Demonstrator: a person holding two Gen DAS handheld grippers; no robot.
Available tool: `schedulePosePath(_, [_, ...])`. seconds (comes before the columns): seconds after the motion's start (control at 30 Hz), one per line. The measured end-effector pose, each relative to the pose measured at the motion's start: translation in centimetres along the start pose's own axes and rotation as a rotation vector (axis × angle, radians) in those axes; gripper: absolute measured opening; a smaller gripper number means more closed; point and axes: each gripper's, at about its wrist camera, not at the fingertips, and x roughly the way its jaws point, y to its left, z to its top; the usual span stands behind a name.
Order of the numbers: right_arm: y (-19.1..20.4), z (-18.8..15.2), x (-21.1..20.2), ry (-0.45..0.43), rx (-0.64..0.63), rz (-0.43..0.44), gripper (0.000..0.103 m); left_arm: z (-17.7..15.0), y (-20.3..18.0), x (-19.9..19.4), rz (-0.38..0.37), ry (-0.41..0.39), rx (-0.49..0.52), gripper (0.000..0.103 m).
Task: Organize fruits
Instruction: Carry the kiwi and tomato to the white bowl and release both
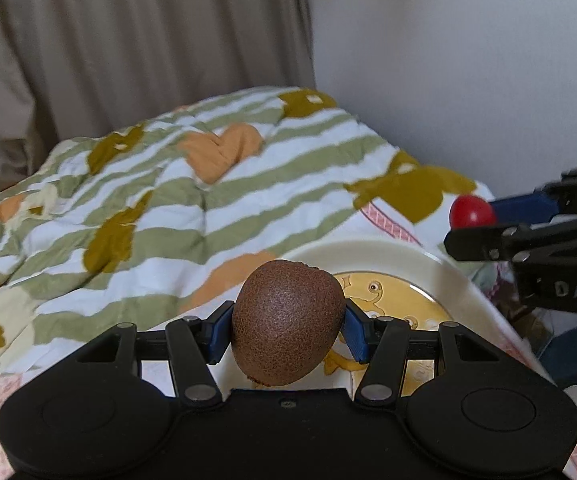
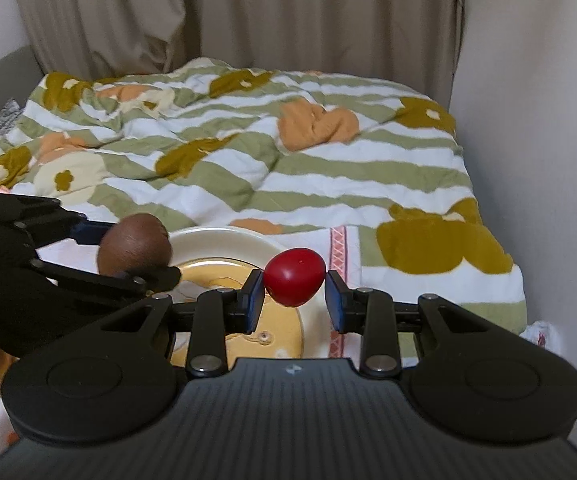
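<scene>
Left gripper (image 1: 288, 330) is pinching a kiwi (image 1: 287, 322) above the plate (image 1: 388, 254); right gripper (image 2: 294, 300) is spreading, its left pad touching a tomato (image 2: 295, 276).

A speckled brown kiwi (image 1: 288, 324) and a glossy red tomato (image 2: 295, 276). Each black tool (image 1: 286, 330) has blue pads (image 1: 355, 334). Cream plate (image 1: 392, 258) with yellow cartoon centre. Green-and-white striped quilt (image 2: 248, 160), olive and orange patches. Beige curtain (image 2: 208, 12).
</scene>
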Motion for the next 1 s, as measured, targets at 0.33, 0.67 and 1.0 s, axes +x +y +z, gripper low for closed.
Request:
schedulePosePath(0.33, [-1.7,-0.4,1.6,0.035,0.052,-0.034,0.048,0.2,-1.6,4.4,-0.027,0.053,0.094,0.061])
schedulePosePath(0.67, [-1.8,0.0,0.6,0.023,0.019,-0.005,0.048,0.1,-0.5,0.0,-0.013,-0.004,0.032,0.098])
schedulePosePath(1.0, [0.8,-0.8,2.7,0.054,-0.136,0.085,0.048,-1.6,1.9,-5.5,0.031,-0.017,-0.126,0.098])
